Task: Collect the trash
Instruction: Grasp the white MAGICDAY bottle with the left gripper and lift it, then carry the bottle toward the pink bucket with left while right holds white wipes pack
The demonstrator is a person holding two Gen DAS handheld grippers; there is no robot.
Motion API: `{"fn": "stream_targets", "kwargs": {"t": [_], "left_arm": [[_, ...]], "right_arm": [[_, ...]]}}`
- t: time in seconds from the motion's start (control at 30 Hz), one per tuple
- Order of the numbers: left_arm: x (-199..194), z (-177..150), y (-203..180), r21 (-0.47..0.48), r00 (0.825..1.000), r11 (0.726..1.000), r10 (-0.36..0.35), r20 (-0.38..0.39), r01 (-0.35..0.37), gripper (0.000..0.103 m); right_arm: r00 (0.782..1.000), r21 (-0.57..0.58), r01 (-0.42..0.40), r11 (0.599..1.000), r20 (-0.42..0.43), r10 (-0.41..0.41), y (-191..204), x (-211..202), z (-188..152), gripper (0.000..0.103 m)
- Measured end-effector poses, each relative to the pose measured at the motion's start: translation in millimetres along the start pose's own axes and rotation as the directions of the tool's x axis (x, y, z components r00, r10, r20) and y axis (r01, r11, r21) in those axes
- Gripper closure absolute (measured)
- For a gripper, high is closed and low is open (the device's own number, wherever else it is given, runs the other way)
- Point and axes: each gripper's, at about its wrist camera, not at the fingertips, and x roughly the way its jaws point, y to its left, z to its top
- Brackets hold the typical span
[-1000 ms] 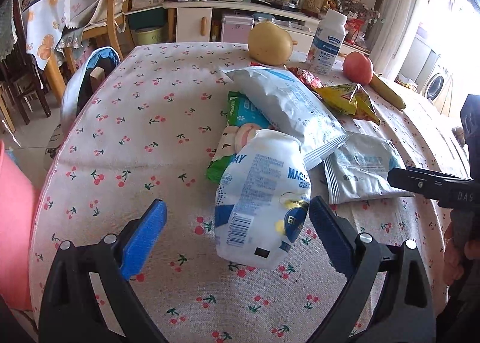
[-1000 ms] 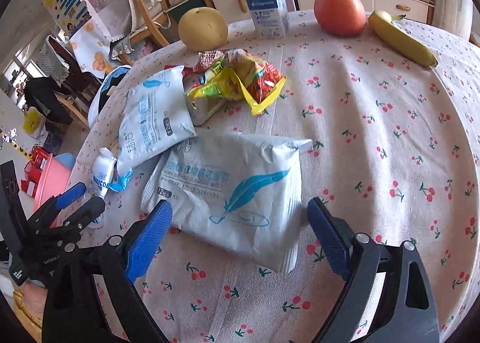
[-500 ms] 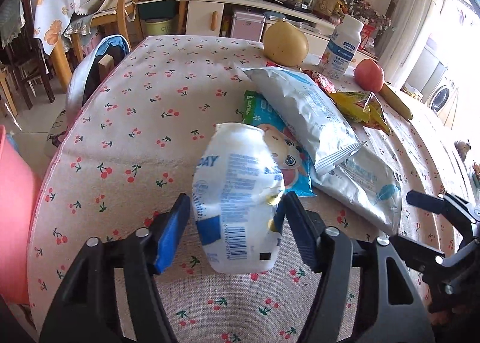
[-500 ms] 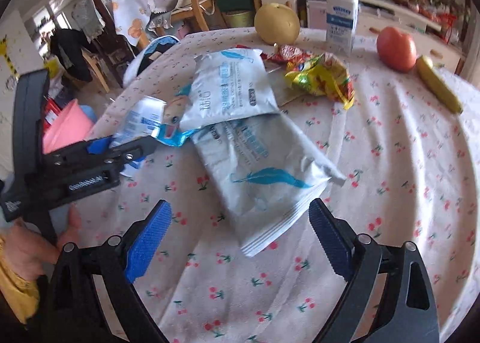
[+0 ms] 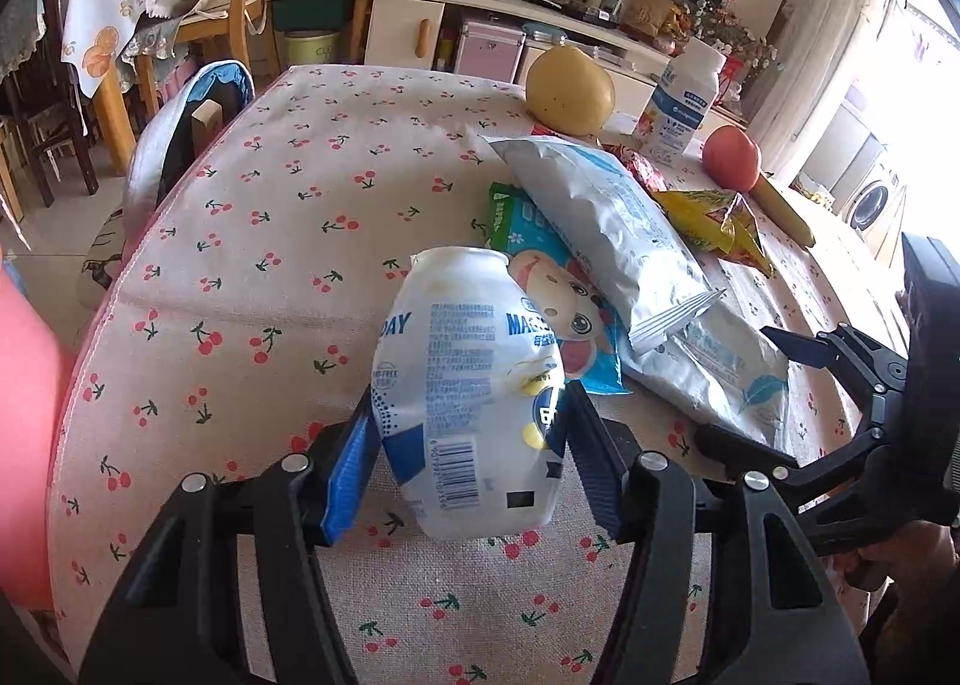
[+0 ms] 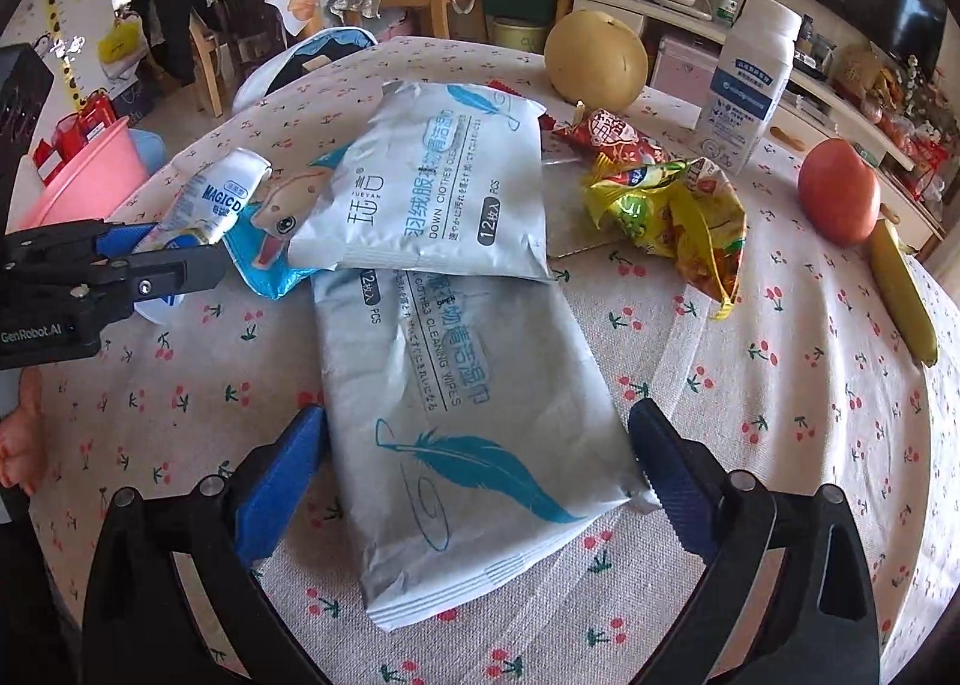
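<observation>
My left gripper (image 5: 465, 454) is shut on a crumpled white and blue drink bottle (image 5: 468, 397) and holds it just above the cherry tablecloth; it also shows in the right wrist view (image 6: 210, 205). My right gripper (image 6: 474, 475) is open, its blue pads on either side of a silver wipes pack (image 6: 462, 415) that lies flat. A second silver wipes pack (image 6: 432, 187) overlaps it. A blue cartoon wrapper (image 5: 564, 307) lies beneath. Yellow and red snack wrappers (image 6: 666, 205) lie further back.
A pear (image 6: 594, 61), a white milk bottle (image 6: 750, 79), a tomato (image 6: 840, 190) and a banana (image 6: 903, 289) stand at the table's far side. A pink bin (image 6: 84, 175) stands off the left edge. A chair with a blue bag (image 5: 186, 127) is behind.
My left gripper closed on the drink bottle and lifted it slightly. My right gripper moved in so that its open pads flank the lower wipes pack.
</observation>
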Motion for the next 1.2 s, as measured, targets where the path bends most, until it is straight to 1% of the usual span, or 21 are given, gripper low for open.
{"fn": "stream_targets", "kwargs": {"t": [0.07,0.17,0.3,0.33,0.43,0.57,0.77,1.17,1.2], "left_arm": [[-1.1,0.5,0.4,-0.002,1.000,1.000,-0.005,0.003,0.005,0.042],[-3.5,1.1,1.4,-0.007,1.000,1.000,-0.015,0.012,0.015,0.042],[-7.3,1.5,3.5,-0.013,0.999,1.000,-0.026,0.025,0.026,0.042],[-8.2,1.6,4.2,-0.013,0.999,1.000,-0.027,0.028,0.027,0.042],[-10.4,1.9,6.7,-0.020,0.999,0.999,-0.031,0.037,0.032,0.043],[-12.0,1.3,9.0,-0.025,0.999,0.999,-0.028,0.044,0.030,0.043],[-17.4,1.2,12.6,-0.027,0.998,0.999,-0.035,0.056,0.036,0.043],[-39.8,2.5,15.9,-0.038,0.992,0.997,-0.069,0.106,0.073,0.043],[-41.9,2.7,16.2,-0.038,0.991,0.996,-0.074,0.111,0.079,0.050]], "right_arm": [[1.000,0.011,-0.015,1.000,0.009,0.014,-1.3,2.4,2.1,0.004],[1.000,0.014,-0.014,1.000,0.013,0.014,-1.0,4.1,4.1,0.004],[1.000,0.026,-0.014,1.000,0.014,0.013,0.1,2.9,3.3,0.007],[1.000,0.027,-0.014,1.000,0.013,0.013,0.7,2.1,2.4,0.008],[1.000,0.034,-0.008,0.999,0.012,0.008,2.8,-2.7,-0.6,0.018],[1.000,0.047,0.006,0.999,0.016,-0.007,7.5,-8.3,-6.0,0.023],[0.999,0.066,0.038,0.997,0.033,-0.040,18.2,-19.1,-16.8,0.029],[0.995,0.119,0.095,0.988,0.024,-0.099,34.5,-43.6,-38.6,0.034],[0.994,0.126,0.100,0.987,0.026,-0.104,35.1,-47.4,-41.5,0.034]]}}
